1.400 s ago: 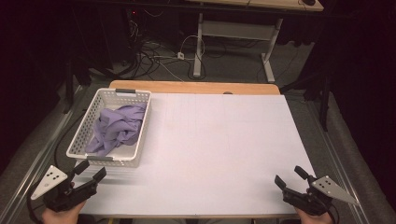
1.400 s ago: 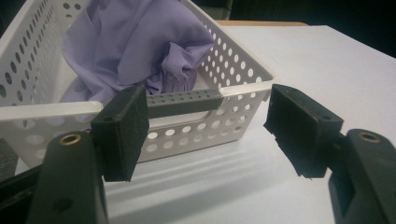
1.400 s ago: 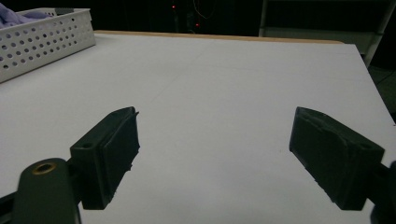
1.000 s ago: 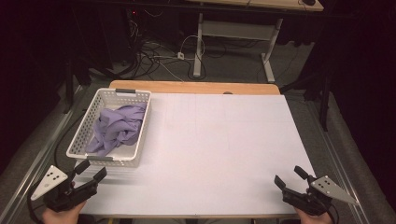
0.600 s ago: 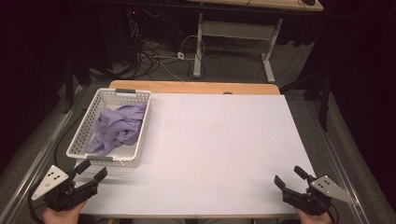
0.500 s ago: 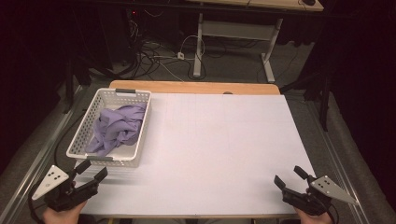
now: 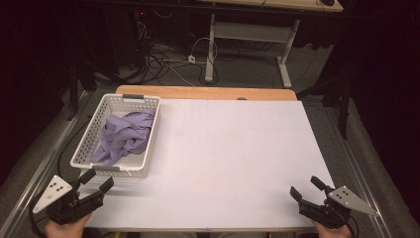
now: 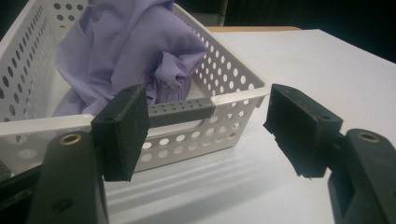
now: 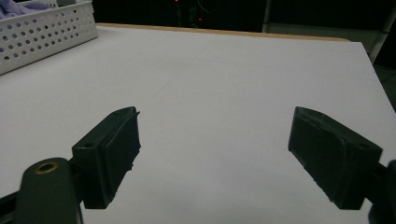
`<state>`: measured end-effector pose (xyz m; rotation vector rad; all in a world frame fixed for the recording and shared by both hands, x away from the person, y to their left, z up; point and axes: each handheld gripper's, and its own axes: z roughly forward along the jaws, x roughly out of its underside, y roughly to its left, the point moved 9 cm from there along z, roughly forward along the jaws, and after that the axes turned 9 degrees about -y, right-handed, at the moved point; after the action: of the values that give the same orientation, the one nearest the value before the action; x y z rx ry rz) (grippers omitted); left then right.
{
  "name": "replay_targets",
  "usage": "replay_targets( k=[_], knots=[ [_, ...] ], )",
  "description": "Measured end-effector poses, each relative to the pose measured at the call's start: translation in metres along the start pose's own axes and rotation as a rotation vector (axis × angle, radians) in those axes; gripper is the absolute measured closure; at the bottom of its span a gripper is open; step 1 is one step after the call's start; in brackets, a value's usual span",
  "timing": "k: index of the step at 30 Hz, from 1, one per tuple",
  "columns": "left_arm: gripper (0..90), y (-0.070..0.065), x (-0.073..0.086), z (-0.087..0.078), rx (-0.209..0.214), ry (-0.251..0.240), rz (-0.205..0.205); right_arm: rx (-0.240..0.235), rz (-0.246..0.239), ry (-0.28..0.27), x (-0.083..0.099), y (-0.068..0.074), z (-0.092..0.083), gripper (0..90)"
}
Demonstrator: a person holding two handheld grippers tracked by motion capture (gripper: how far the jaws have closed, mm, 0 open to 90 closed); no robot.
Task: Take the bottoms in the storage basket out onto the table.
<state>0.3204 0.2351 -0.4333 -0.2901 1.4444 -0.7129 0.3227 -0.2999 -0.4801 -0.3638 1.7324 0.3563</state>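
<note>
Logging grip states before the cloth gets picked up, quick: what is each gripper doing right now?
Left gripper: open, holding nothing, jaws facing the basket end.
Right gripper: open, holding nothing, over the bare table.

White, lilac and black at the table

The basket point(image 7: 84, 148) is white plastic, its walls patterned with rows of round holes, with a grey handle strip on the near rim. The cloth point(image 7: 124, 136) inside is plain lilac. The table point(image 7: 233, 163) has a plain white top with a pale wood edge along the far side. The left hand-held gripper point(image 7: 99, 181) and the right hand-held gripper point(image 7: 307, 188) are black; each carries a grey three-cornered plate with dark dots.
</note>
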Motion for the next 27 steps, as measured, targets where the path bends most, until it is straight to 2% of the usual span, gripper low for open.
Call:
replay_targets(
  k=[11,15,18,24,27],
  knots=[
    [29.2,-0.008,0.000,0.004,0.019,0.004,0.010,-0.014,-0.004,0.001,0.000,0.001,0.002,17.4],
    [29.2,-0.011,0.000,0.007,0.020,0.015,0.000,-0.020,-0.004,0.005,0.001,0.002,0.004,17.4],
    [29.2,-0.014,-0.001,0.009,0.030,0.017,0.010,-0.017,-0.004,0.004,0.001,0.002,0.004,17.4],
    [29.2,-0.022,-0.003,0.013,0.057,0.020,0.000,-0.018,-0.003,0.005,0.001,0.002,0.004,17.4],
    [29.2,-0.024,-0.003,0.016,0.063,0.026,0.008,-0.019,-0.001,0.005,0.001,0.002,0.004,17.3]
  ],
)
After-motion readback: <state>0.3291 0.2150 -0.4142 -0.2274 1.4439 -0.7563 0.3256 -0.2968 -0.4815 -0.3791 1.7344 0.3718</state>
